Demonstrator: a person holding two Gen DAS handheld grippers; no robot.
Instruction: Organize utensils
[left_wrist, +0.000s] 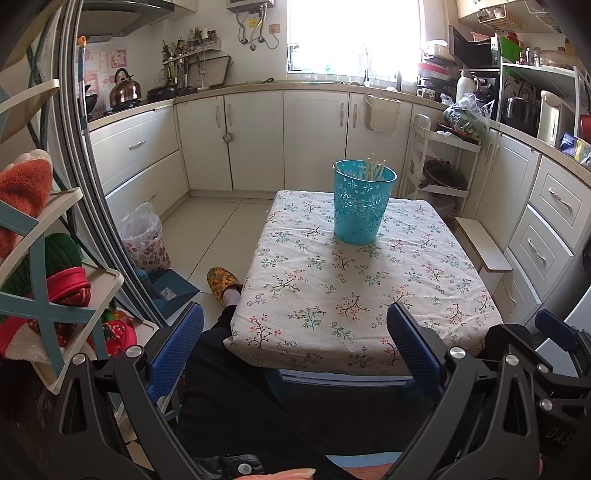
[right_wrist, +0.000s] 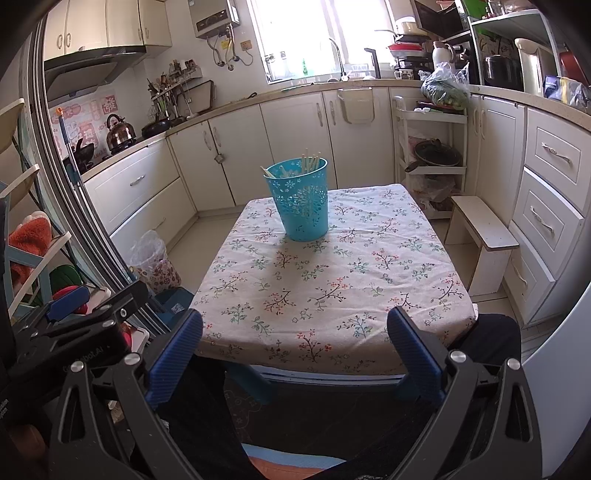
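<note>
Little writing can be read: the letters "DAS" are seen on the black frame at the lower right edge of the left wrist view, and part of a word ending in "bot.AI" on the frame of the left claw (right_wrist: 66, 302) where it enters the right wrist view. Red posters with large characters are seen on the wall behind the kettle (left_wrist: 125, 88), but they cannot be made out.

The utensils (left_wrist: 375, 170), pale sticks that look like chopsticks, are held in a turquoise perforated basket (left_wrist: 364, 206) that stands upright toward the far end of the worktop (left_wrist: 332, 295), which is covered by a flowered cloth. Only the top ends of the sticks are shown above the rim; the rest is hidden by the basket wall, and their number cannot be told. Their long axes run nearly upright, the upper ends tilted slightly and leaning against the far rim (right_wrist: 310, 162).

The left claw (left_wrist: 295, 347) is seen released, its blue pads spread wide with nothing between them, low at the near edge of the worktop. The right claw (right_wrist: 295, 347) is likewise spread and empty, well apart from the basket. A slippered foot (left_wrist: 221, 282) is seen on the floor left of the worktop. The window (left_wrist: 351, 33) is washed out by glare.
</note>
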